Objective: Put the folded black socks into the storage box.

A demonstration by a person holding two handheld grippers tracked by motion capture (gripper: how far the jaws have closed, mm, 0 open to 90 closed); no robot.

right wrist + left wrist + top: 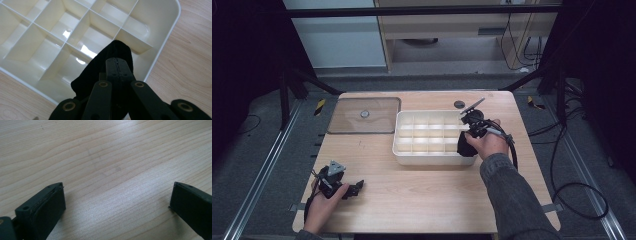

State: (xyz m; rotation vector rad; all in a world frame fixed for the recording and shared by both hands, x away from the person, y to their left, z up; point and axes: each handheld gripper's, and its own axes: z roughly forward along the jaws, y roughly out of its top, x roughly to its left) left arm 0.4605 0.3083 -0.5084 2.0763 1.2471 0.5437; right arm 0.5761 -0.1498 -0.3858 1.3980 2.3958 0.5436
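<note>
Right now, at the near left corner of the wooden surface (pixel 422 195), the left gripper (pixel 354 188) is held low in the person's left hand (pixel 323 204), lying almost flat. In the left gripper view its fingers (pixel 47 205) are seen spread wide, with nothing between them but bare wood grain. A grey three-cornered plate is carried on top of it.

Further in, on the right side, the right gripper (pixel 466 145) is gripped by the right hand (pixel 488 144), a grey sleeve (pixel 512 200) leading up to it from the bottom edge. Its fingers (pixel 117 67) are pressed together, and a black cloth (pixel 105 67) is pinched between them. The cloth is seen hanging at the near right corner of the cream compartment tray (pixel 398 150), draped over the rim there; in the right gripper view it is bunched around the fingertips above the corner cells. Whether the cloth touches a cell floor cannot be told.

The tray is set in the middle of the surface, split by thin walls into rows of cells, and the visible cells are bare. To its left, just beside it, a clear lid (pixel 352 125) with a round knob at its centre is laid flat. Beyond the tray, near the far edge, a small dark round disc (pixel 459 104) is resting on the wood.
</note>
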